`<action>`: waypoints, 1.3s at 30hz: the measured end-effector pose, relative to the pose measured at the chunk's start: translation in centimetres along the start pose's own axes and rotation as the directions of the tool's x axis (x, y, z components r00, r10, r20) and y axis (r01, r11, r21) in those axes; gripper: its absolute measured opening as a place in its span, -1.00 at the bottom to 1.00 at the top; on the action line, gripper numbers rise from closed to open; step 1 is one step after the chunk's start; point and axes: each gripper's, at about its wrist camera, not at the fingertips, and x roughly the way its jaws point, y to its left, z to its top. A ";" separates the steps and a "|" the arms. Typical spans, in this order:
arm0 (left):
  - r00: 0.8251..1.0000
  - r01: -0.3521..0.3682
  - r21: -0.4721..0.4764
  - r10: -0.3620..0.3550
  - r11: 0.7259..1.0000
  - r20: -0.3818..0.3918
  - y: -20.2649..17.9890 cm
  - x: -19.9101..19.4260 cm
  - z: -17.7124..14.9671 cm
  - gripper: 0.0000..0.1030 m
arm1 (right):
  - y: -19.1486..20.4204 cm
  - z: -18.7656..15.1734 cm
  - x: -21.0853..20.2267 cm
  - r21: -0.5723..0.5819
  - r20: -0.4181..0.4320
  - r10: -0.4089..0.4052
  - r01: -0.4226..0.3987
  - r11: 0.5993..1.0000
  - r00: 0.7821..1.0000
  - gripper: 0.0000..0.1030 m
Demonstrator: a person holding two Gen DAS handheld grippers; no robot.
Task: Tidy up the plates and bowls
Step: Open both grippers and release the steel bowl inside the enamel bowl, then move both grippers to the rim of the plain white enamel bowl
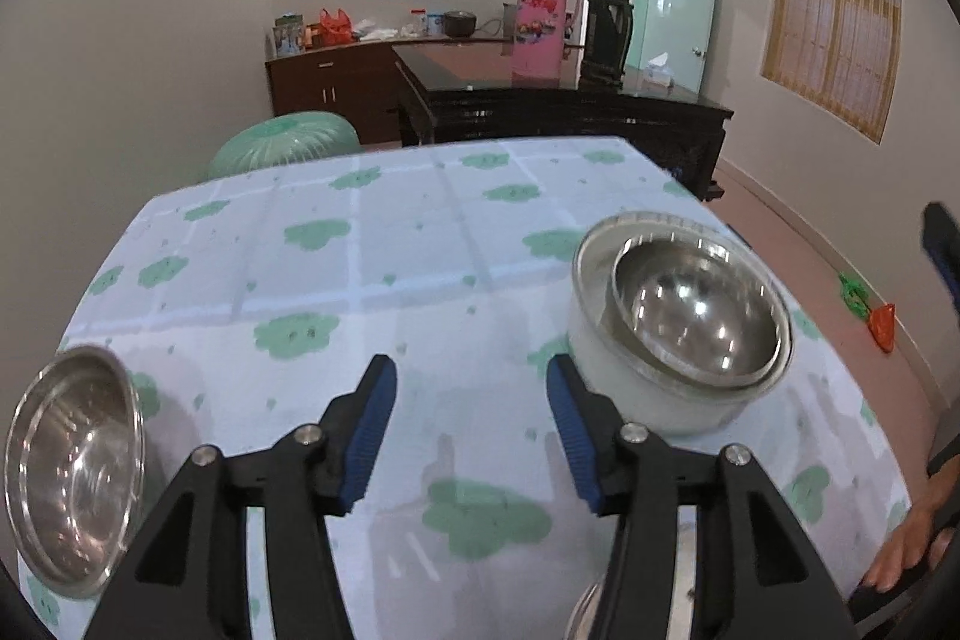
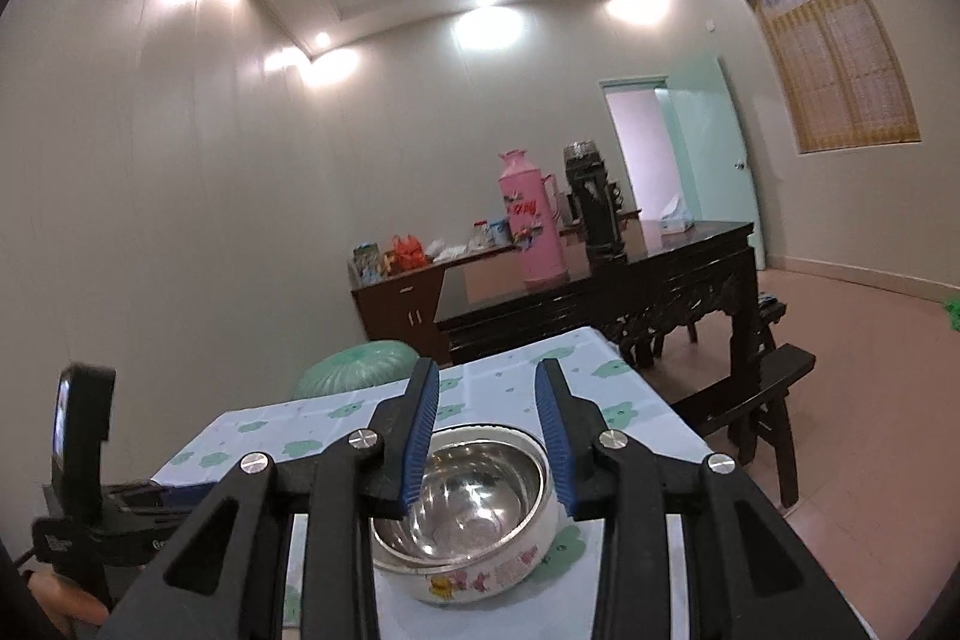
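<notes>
A white bowl with a steel bowl nested in it stands on the table's right side, just right of my left gripper, which is open and empty over the cloth. Another steel bowl lies at the left edge. A steel rim peeks out at the bottom. In the right wrist view the white bowl with cartoon print holds the steel bowl. My right gripper is open and empty above it.
The table carries a white cloth with green flowers. A green stool stands behind it. A dark wooden table holds a pink thermos and a black flask. The left gripper's body shows at left.
</notes>
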 end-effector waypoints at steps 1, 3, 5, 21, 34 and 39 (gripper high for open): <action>1.000 -0.002 -0.001 0.002 1.000 -0.005 0.1 0.0 -0.3 0.02 | -0.1 -0.1 -0.5 0.009 -0.002 -0.002 0.002 1.000 1.000 -0.30; 1.000 -0.007 -0.009 0.007 1.000 -0.008 0.3 -0.1 -1.1 0.02 | -0.3 -0.2 -1.8 0.029 -0.006 -0.006 0.007 1.000 1.000 -0.29; 1.000 0.000 -0.014 0.000 1.000 -0.005 0.4 -0.6 -1.7 0.02 | -0.6 -0.2 -3.4 0.046 -0.006 -0.013 0.014 0.999 1.000 -0.29; 0.997 0.079 -0.018 -0.079 0.997 -0.007 0.4 -2.5 -4.5 0.02 | 1.5 -1.4 -12.4 -0.028 -0.173 0.030 -0.035 0.999 0.984 0.44; 0.993 0.103 -0.021 -0.104 0.994 -0.057 0.6 -2.4 -5.8 0.24 | 1.2 -7.2 -6.8 0.111 -0.469 0.081 -0.033 0.993 0.879 0.44; 0.992 0.099 -0.010 -0.100 0.995 -0.082 0.5 -1.9 -6.1 0.34 | 0.6 -7.2 -6.0 0.123 -0.490 0.068 -0.008 0.992 0.869 0.44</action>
